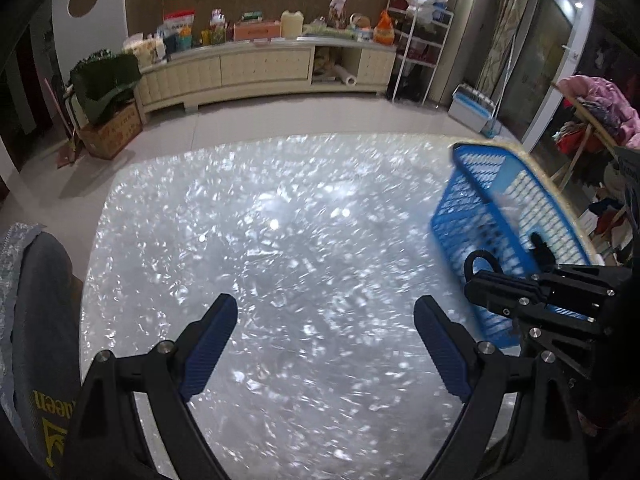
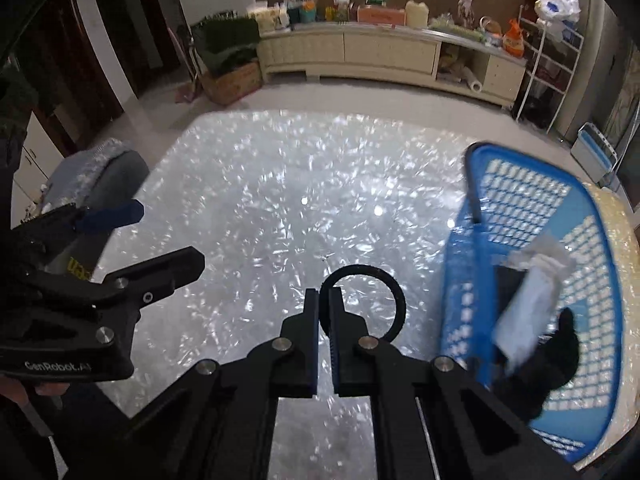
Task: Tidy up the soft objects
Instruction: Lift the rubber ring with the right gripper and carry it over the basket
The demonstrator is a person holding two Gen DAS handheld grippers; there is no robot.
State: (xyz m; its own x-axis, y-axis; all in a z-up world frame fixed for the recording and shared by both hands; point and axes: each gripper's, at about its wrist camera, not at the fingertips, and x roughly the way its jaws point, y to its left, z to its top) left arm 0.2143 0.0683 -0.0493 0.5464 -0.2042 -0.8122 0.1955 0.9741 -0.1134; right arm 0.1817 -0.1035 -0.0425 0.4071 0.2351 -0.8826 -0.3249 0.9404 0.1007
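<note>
A black elastic ring (image 2: 394,300) sticks out from between the fingers of my right gripper (image 2: 324,298), which is shut on it above the glittery table (image 2: 260,184). The left wrist view shows the same ring (image 1: 480,258) at the tip of my right gripper (image 1: 474,280). My left gripper (image 1: 324,306) hangs open over the table (image 1: 280,220) with nothing between its fingers, and it also shows in the right wrist view (image 2: 164,236). A blue basket (image 2: 520,184) on the right holds a white cloth (image 2: 528,304) and a black soft thing (image 2: 560,352).
A grey cushioned seat (image 1: 40,280) with yellow lettering stands at the table's left edge. Beyond the table are tiled floor, a long cream cabinet (image 1: 260,68) loaded with goods, a cardboard box (image 1: 112,132) and a white rack (image 1: 420,52). The basket (image 1: 460,200) stands by the table's right edge.
</note>
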